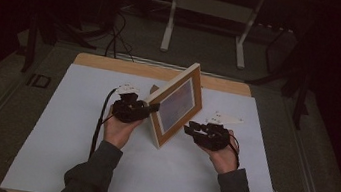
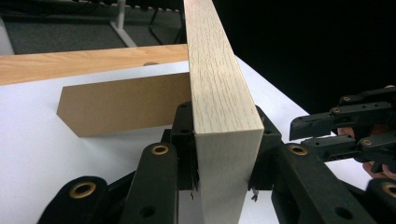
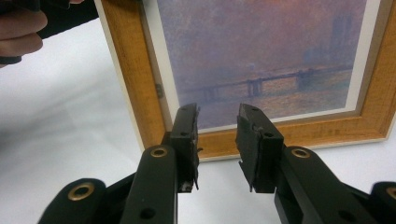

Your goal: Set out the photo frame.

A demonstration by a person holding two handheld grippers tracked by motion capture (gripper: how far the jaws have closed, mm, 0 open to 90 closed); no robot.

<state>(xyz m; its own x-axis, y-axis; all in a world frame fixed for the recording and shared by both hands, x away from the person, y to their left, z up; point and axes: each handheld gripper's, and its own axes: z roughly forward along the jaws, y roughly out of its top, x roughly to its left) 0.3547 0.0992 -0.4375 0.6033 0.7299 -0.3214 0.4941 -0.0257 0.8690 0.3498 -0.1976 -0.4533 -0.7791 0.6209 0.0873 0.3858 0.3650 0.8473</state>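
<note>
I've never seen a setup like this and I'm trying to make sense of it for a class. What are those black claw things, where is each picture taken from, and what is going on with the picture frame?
The black claws are hand-held grippers: a person holds one in each hand and works them like tongs. The high view looks down from above the person's side of the table, which has a white top. The other two pictures come from small cameras riding on each gripper, looking along its two jaws.

A wooden picture frame stands upright on the table, showing a hazy painting of a bridge. The left gripper is clamped on the frame's side edge, one jaw on each face. A brown cardboard prop sticks out behind the frame. The right gripper sits in front of the frame's lower edge with its jaws apart, holding nothing.
</note>
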